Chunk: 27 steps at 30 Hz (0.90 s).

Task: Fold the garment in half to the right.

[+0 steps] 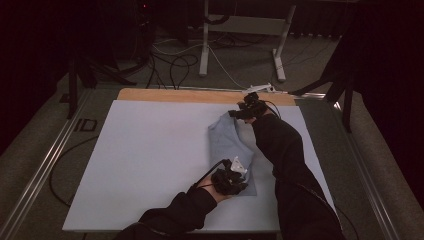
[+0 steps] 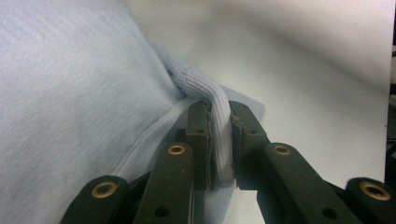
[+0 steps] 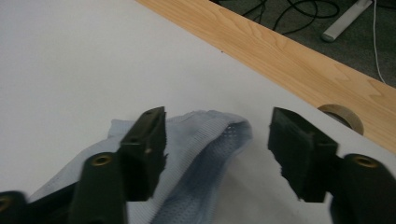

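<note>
A light blue garment (image 1: 231, 145) lies folded on the white table cover (image 1: 150, 160), right of centre. My left gripper (image 1: 235, 172) is at its near end, shut on a ribbed hem (image 2: 212, 100) of the garment (image 2: 70, 93). My right gripper (image 1: 239, 114) hovers at the far end, open, its jaws set wide apart over the garment's raised corner (image 3: 210, 135), with nothing between them.
A strip of wooden tabletop (image 1: 200, 95) shows beyond the white cover, with a round cable hole (image 3: 343, 116) in it. Past the table, cables and a white desk frame (image 1: 205, 45) stand on the grey floor. The cover's left half is bare.
</note>
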Tool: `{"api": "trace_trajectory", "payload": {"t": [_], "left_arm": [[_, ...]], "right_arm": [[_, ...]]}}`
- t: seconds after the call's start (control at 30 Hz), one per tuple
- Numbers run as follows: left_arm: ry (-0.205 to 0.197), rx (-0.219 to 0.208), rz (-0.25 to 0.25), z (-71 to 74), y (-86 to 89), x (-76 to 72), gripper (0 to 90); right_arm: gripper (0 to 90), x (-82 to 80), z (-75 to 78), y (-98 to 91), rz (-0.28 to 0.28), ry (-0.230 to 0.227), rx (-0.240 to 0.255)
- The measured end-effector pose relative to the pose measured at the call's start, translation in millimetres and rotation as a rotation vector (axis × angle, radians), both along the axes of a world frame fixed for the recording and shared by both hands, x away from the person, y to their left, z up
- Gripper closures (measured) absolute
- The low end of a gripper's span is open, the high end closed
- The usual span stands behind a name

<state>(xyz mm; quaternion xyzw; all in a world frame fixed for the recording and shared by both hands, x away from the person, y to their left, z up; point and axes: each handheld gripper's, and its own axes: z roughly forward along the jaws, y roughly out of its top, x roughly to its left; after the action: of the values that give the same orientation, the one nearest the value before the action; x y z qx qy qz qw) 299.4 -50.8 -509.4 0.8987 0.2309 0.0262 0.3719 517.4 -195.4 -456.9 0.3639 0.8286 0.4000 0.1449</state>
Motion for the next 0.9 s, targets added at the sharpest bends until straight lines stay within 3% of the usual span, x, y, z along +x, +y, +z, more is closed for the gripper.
{"api": "trace_trajectory", "payload": {"t": [0.1,0.23,0.43,0.7,0.9], "left_arm": [[-0.007,0.015,-0.005,-1.4,-7.1,0.1,79.2],[-0.003,0.048,-0.005,0.2,-16.7,1.6,84.6],[-0.002,0.028,-0.013,5.9,-26.2,3.1,84.6],[0.036,0.016,-0.063,-7.1,-32.2,-0.9,70.2],[0.058,0.025,-0.121,-8.1,-31.9,-10.4,63.1]], "right_arm": [[28.5,-1.7,-2.1,-0.6,-0.004,0.009,0.006],[27.3,-3.3,-4.8,-1.8,-0.016,0.015,0.007],[27.3,-4.7,-6.3,-1.9,-0.02,0.011,0.012],[24.7,-5.1,-6.9,0.3,-0.008,0.013,0.023],[14.0,-3.4,-8.2,-2.1,0.007,0.037,0.058]]}}
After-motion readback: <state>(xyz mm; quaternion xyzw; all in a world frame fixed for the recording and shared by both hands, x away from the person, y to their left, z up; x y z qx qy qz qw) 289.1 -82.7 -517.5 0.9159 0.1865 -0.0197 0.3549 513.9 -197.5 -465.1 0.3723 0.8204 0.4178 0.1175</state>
